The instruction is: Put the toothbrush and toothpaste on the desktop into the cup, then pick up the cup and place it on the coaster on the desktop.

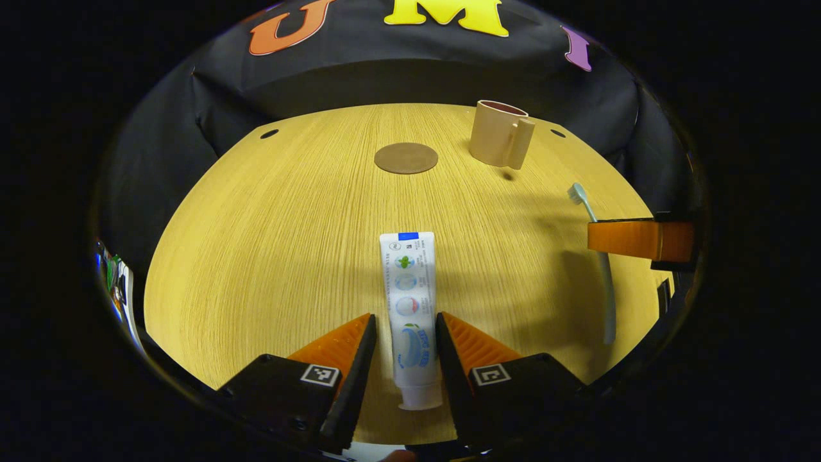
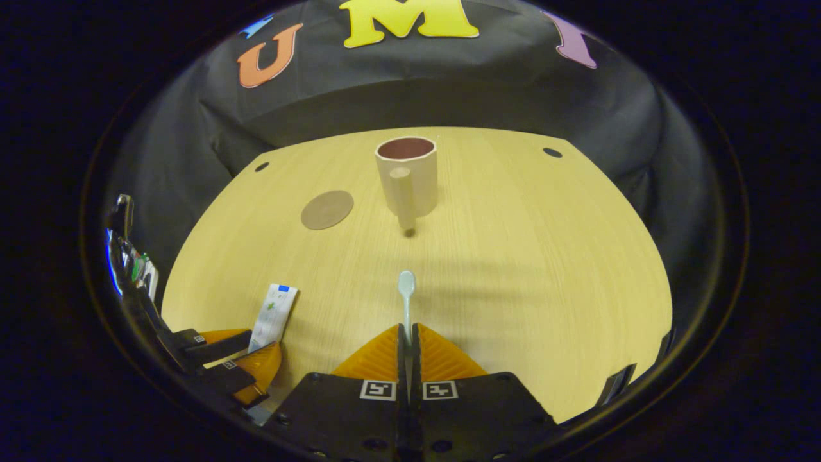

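A white toothpaste tube (image 1: 409,301) lies flat on the wooden table (image 1: 269,244), cap end toward me. My left gripper (image 1: 406,316) is open and straddles the tube, a fingertip close on each side. My right gripper (image 2: 408,327) is shut on the handle of a pale blue toothbrush (image 2: 406,285), whose head points at the cup. The beige cup (image 2: 410,176) stands upright farther back, handle toward the right gripper. A round brown coaster (image 2: 327,209) lies to its left. The left gripper view also has the cup (image 1: 497,135), coaster (image 1: 406,158), toothbrush (image 1: 606,289) and right gripper (image 1: 641,239).
The right gripper view has the left gripper (image 2: 247,353) low at the left around the toothpaste tube (image 2: 272,317). Small dark holes (image 1: 269,133) mark the table's back corners. Black cloth hangs behind the table. Bare wood lies between the tube and the coaster.
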The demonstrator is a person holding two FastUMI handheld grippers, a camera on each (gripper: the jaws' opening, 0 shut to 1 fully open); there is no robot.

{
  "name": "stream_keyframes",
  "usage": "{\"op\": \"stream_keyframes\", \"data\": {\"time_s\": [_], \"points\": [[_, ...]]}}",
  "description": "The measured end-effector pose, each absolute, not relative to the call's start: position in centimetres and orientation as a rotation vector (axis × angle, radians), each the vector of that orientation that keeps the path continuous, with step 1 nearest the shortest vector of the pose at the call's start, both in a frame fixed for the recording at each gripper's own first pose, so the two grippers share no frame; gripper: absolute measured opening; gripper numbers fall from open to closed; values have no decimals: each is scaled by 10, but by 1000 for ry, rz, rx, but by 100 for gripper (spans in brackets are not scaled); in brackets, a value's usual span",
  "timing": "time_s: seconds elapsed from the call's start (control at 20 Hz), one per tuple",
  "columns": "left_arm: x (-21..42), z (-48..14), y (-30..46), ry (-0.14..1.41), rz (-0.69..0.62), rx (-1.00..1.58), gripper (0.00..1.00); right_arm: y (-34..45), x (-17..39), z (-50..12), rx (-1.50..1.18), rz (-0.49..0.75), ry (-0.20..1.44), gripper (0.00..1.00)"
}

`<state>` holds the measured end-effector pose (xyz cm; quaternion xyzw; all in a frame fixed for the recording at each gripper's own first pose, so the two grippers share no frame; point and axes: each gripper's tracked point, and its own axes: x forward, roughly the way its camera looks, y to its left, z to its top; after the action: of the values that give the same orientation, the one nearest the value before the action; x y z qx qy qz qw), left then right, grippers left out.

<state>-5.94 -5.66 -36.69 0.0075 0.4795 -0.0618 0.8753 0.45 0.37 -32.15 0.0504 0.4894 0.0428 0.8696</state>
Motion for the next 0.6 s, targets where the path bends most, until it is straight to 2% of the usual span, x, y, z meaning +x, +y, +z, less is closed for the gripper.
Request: {"op": "stream_keyframes", "data": {"time_s": [0.15,0.6], "points": [[-59,-365,-55,1006,-129,8,42,0,5,-313,108,94,1004,0],[-59,-347,-50,959,-125,-15,33,-6,33,-282,121,117,883,0]]}}
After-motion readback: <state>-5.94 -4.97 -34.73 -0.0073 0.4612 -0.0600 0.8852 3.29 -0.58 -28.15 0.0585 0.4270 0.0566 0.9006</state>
